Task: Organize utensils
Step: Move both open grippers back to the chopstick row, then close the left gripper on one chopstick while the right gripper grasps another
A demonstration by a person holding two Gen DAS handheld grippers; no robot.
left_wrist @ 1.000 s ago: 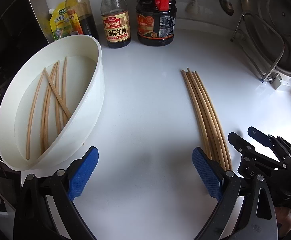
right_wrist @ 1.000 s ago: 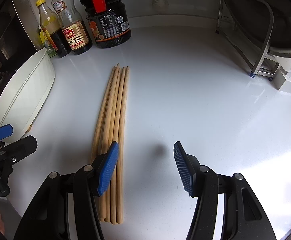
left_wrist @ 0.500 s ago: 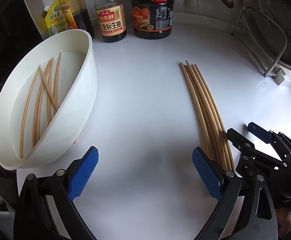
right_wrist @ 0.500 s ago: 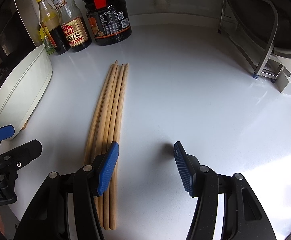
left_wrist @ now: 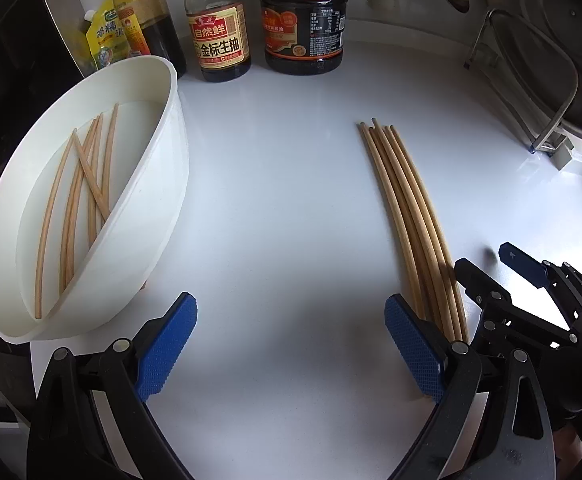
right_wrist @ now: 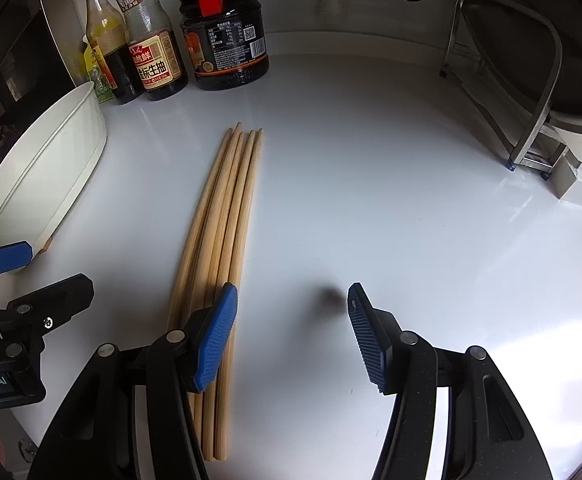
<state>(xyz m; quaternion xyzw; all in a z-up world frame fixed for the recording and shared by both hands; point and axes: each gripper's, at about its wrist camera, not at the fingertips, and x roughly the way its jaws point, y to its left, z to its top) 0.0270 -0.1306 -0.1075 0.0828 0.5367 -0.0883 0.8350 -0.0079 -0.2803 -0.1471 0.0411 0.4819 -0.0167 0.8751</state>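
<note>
Clearly both blue-padded grippers, left (left_wrist: 291, 354) and right (right_wrist: 293, 330), gape empty above the bundle of pale wooden chopsticks (right_wrist: 221, 240) on the white counter (right_wrist: 371, 160); pinching one edge could scatter them sideways, short of the white oval bowl (left_wrist: 163, 216).

Loose chopsticks (left_wrist: 91, 184) lay in a white tub (left_wrist: 163, 184); a neat chopstick bundle (left_wrist: 407, 216) rested beside the left gripper (left_wrist: 291, 348), jaws apart.
</note>
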